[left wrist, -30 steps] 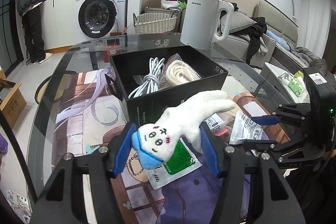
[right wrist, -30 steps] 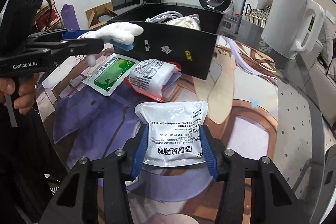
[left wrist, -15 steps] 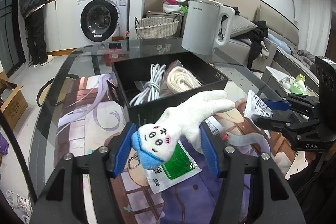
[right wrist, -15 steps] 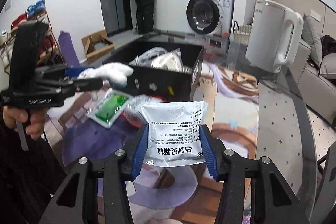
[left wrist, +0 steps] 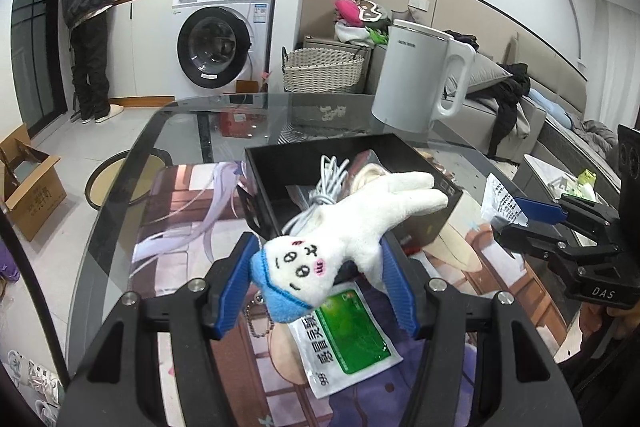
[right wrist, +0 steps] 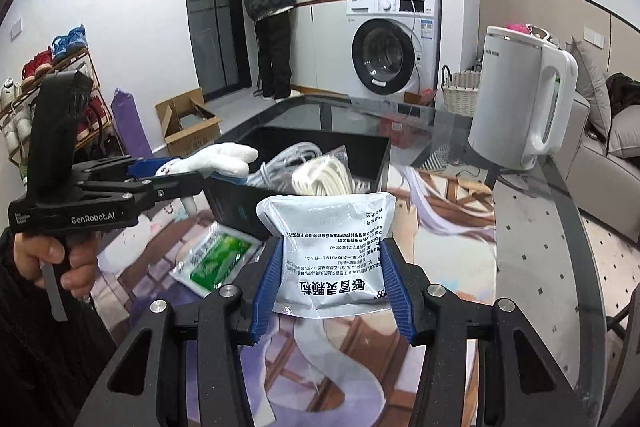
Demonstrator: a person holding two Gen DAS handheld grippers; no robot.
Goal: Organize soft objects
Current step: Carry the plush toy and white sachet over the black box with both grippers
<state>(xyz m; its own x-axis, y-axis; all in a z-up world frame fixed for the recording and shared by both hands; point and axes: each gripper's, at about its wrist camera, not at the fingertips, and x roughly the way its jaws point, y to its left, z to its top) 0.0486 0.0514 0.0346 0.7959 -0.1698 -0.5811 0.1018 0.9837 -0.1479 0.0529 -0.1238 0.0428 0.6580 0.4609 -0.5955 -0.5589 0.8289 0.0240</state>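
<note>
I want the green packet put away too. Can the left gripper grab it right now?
Probably not: the left gripper is already shut on the white plush toy, so it has no free grip, though the green packet lies uncovered below it.

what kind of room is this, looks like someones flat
Most likely a lived-in home, an open kitchen and living area. A washing machine sits under a counter, a sofa strewn with clothes lines the wall, and a shoe rack stands by the glass table.

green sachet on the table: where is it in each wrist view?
Left wrist: green sachet bottom centre, flat on the mat under the plush toy.
Right wrist: lower left, before the black box.
Shared landmark: white kettle, right of the box in both.
</note>
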